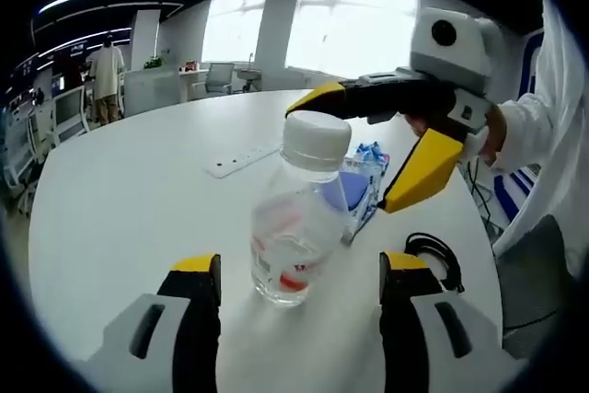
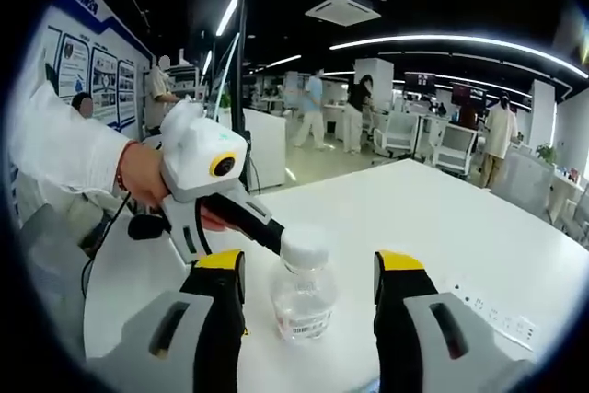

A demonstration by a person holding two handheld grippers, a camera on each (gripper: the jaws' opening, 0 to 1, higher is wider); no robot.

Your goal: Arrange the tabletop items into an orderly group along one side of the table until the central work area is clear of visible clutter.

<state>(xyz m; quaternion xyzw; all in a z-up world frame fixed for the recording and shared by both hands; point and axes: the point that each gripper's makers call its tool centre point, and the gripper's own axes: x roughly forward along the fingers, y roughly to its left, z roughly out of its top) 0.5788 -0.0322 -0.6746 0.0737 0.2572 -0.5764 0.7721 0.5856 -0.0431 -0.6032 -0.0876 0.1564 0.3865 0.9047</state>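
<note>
A clear plastic bottle (image 1: 299,218) with a white cap and a red-printed label stands upright on the white table (image 1: 129,218). My left gripper (image 1: 299,269) is open, and the bottle's base sits between its yellow-tipped jaws without touching them. Opposite it, my right gripper (image 1: 339,157) is open too, one jaw above the cap and the other to the bottle's right. In the right gripper view the bottle (image 2: 302,296) stands between the spread jaws of my right gripper (image 2: 308,264). There my left gripper (image 2: 267,236), held by a hand, reaches the cap from the left.
A blue packet (image 1: 368,177) lies just behind the bottle. A white power strip (image 1: 241,159) lies further back on the table, and a black cable (image 1: 433,250) coils near the right edge. The power strip (image 2: 492,315) also appears at lower right. Several people stand among distant desks.
</note>
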